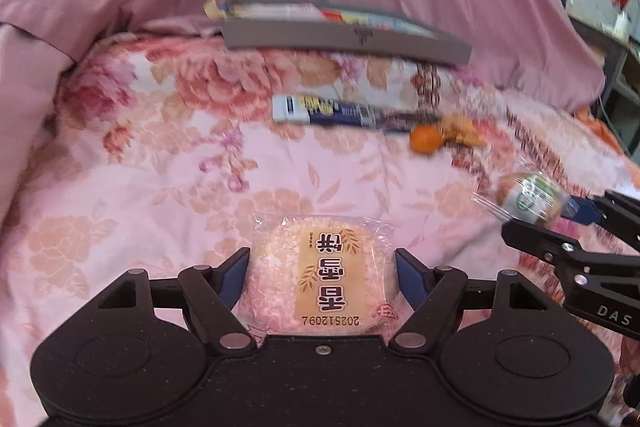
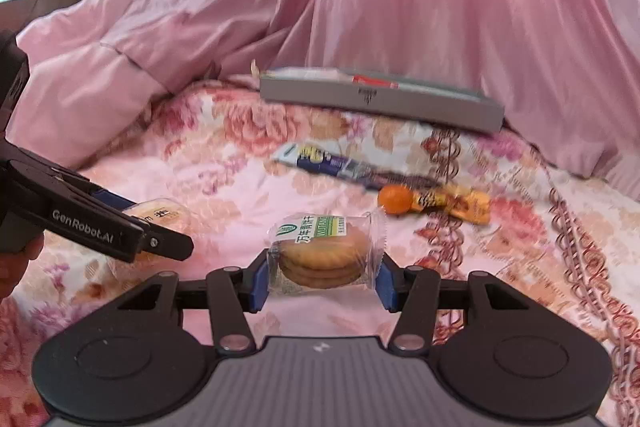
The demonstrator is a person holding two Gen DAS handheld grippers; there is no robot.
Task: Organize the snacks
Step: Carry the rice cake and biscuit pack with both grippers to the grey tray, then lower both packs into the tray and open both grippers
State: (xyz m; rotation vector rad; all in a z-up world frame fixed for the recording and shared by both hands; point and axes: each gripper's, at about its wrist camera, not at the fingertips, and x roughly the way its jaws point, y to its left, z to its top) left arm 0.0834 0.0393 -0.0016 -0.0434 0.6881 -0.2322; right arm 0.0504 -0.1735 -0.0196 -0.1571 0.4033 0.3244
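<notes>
My left gripper is shut on a clear pack holding a pale rice cake with a tan label, its blue pads pressing both sides. My right gripper is shut on a clear pack of round biscuits with a green label, held above the bedspread. Each gripper shows in the other's view: the right gripper with the biscuit pack at the right edge, the left gripper with the rice cake pack at the left. A flat grey box with several packets in it lies at the back.
On the floral bedspread lie a long blue-and-white snack bar, a small orange ball and a yellow-orange wrapper. Pink fabric rises behind the box. A hand shows at the left edge.
</notes>
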